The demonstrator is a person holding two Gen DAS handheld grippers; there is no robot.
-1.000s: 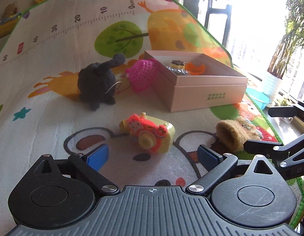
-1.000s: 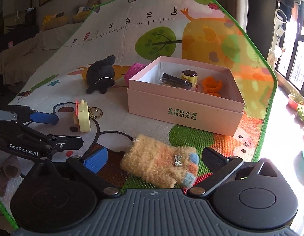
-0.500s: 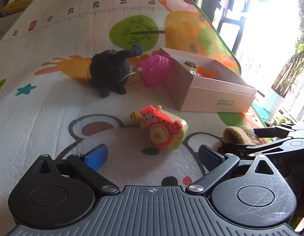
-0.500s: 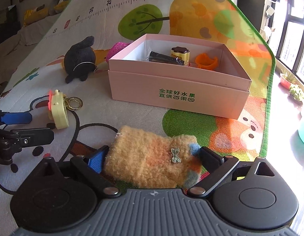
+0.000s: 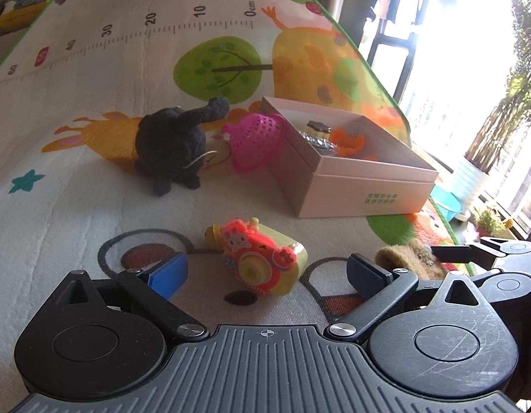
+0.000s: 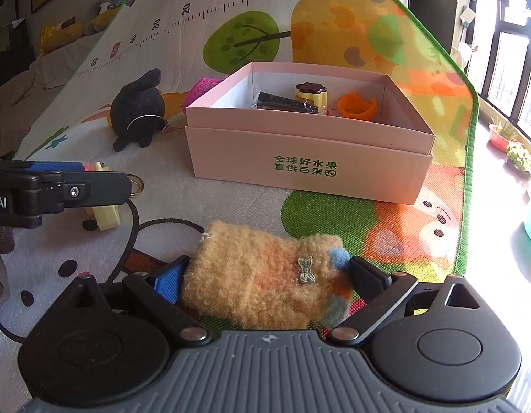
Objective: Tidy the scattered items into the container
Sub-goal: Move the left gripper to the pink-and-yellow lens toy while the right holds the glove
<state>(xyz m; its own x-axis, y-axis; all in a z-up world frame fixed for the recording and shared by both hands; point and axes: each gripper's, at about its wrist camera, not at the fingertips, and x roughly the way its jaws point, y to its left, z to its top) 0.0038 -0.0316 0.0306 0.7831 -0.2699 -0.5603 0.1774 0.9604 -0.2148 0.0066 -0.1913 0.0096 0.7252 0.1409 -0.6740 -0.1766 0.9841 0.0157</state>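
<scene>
My left gripper (image 5: 267, 273) is open low over the play mat. A yellow toy camera with a red front (image 5: 262, 258) lies between its blue-padded fingertips, and neither pad touches it. My right gripper (image 6: 265, 277) stands open around a fuzzy tan glove (image 6: 258, 275) that lies flat on the mat and fills the gap from pad to pad. The pink cardboard box (image 6: 300, 158) sits just beyond, with a dark tube, a small yellow jar and an orange piece inside. The glove (image 5: 403, 258) and the box (image 5: 361, 186) also show in the left wrist view.
A black plush toy (image 5: 172, 144) and a pink plastic strainer (image 5: 257, 139) lie left of the box; the strainer leans against the box wall. The mat's green edge (image 6: 468, 179) runs close on the right, with potted plants and windows past it.
The right gripper came down and forward, so the glove now lies between its fingers instead of ahead of them. The left gripper closed in on the toy camera.
</scene>
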